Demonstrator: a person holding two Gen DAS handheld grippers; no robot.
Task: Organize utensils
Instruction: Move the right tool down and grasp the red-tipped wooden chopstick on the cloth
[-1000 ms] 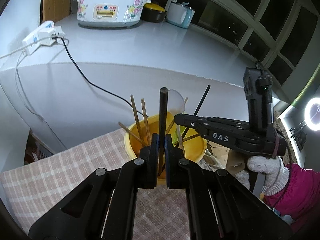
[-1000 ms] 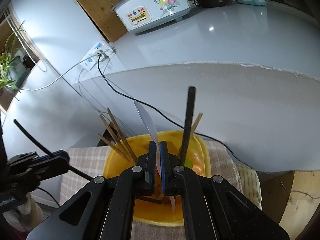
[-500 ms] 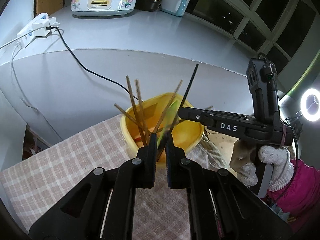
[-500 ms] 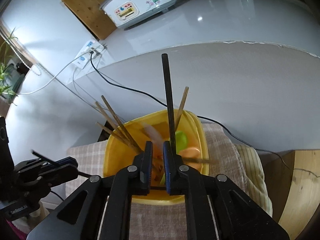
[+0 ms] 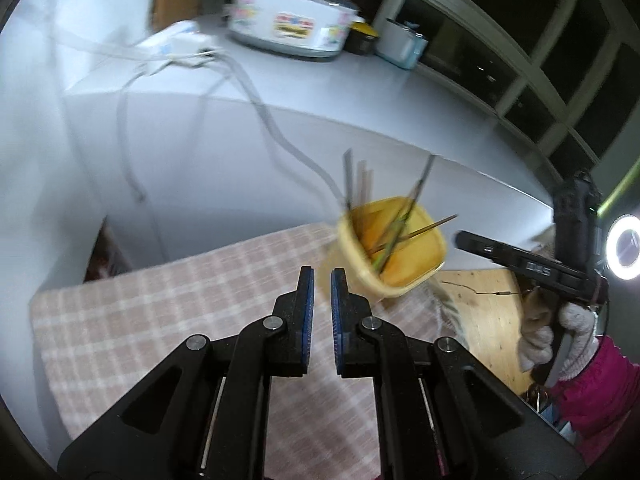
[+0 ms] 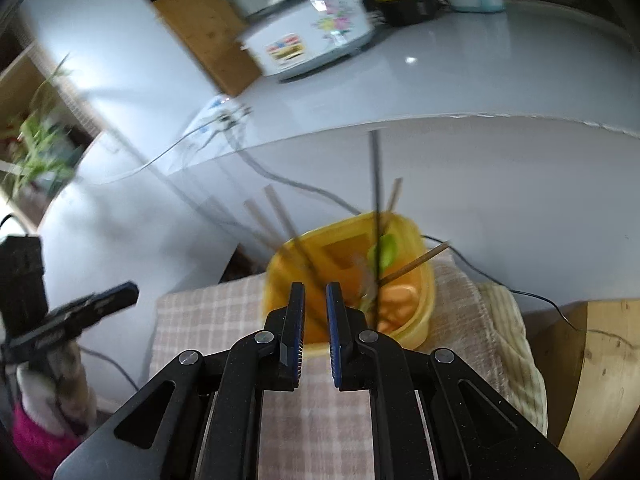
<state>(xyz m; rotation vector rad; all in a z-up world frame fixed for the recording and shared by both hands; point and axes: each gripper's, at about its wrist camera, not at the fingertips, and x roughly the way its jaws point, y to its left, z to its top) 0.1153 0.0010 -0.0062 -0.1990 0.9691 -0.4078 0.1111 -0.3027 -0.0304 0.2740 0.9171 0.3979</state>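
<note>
Left gripper (image 5: 322,280) and right gripper (image 6: 316,294) both slightly parted, empty, chopsticks (image 6: 376,200) upright, leaning outward from yellow tub (image 6: 424,280)

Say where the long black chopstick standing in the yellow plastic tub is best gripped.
Probably the bare upper shaft of the long black chopstick, from above. It stands near upright, well clear of the yellow plastic tub, while its lower end sits among brown wooden chopsticks and a green spoon. The right gripper, jaws slightly apart, is nearest.
</note>
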